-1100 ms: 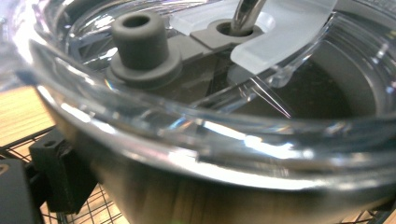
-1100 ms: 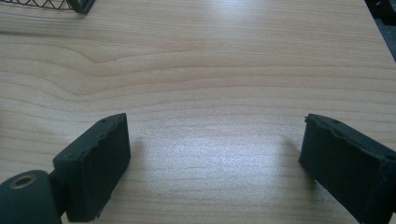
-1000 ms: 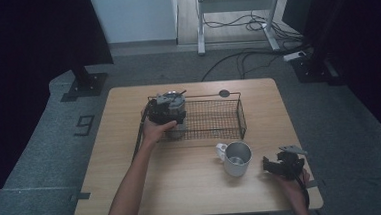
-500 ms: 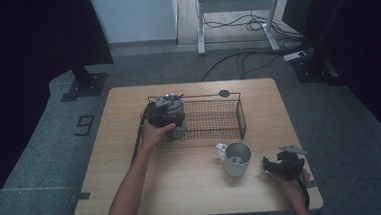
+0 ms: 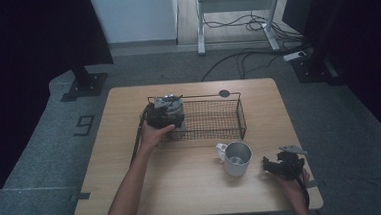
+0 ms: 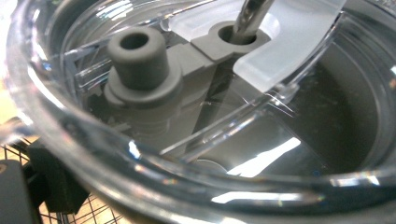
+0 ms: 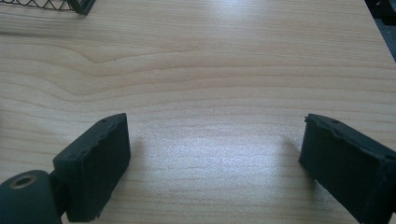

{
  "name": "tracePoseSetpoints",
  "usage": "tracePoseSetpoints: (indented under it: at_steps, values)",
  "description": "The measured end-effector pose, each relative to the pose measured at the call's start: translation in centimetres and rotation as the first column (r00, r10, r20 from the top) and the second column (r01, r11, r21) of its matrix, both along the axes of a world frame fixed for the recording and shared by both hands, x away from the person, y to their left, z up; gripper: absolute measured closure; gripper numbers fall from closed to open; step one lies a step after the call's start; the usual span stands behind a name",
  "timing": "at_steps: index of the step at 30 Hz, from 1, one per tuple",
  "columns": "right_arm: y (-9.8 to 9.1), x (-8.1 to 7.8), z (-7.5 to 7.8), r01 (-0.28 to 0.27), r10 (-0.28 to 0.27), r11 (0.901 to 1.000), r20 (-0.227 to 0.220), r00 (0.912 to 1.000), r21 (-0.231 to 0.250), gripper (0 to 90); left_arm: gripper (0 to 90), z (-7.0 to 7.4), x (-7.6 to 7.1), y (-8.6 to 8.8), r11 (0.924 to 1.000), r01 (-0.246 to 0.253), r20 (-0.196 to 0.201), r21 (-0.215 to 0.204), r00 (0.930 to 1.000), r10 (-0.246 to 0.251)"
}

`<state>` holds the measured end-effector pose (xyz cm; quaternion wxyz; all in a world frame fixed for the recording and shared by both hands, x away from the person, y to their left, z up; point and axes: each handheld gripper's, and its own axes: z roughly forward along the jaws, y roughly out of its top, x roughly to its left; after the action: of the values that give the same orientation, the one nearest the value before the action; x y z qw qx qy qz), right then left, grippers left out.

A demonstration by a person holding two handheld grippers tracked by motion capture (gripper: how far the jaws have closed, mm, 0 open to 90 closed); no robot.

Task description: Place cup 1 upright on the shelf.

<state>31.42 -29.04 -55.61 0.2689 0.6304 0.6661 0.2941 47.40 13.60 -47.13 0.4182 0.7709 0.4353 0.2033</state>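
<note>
Wire basket [image 5: 214, 120] left end, left gripper [image 5: 164, 112] (crowded)

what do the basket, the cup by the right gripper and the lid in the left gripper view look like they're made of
Basket: looks like thin dark wire, probably coated metal, judging by its open mesh walls.
Cup: likely brushed metal, with a dull silvery sheen and a pale handle.
Lid: clear glossy plastic, see-through with bright glints, a frosted tab and a matte grey, rubbery-looking spout.
Tabletop: pale wood grain, possibly laminate.
</note>
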Motion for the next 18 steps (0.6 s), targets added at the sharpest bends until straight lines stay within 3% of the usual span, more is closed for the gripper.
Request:
tracePoseSetpoints:
  at_steps: [3,18]
  values:
    - [0.0,0.0,0.0,-0.002,0.002,1.0,0.001,1.0,0.0,8.3,1.7,0.1,-0.2,0.0,0.9998,-0.016,0.006,-0.012,0.9999,0.016]
    - [0.0,0.0,0.0,-0.001,0.001,1.0,0.0,1.0,0.001,8.3,0.0,1.0,-1.2,1.3,0.9962,0.002,-0.004,-0.088,1.0,-0.002]
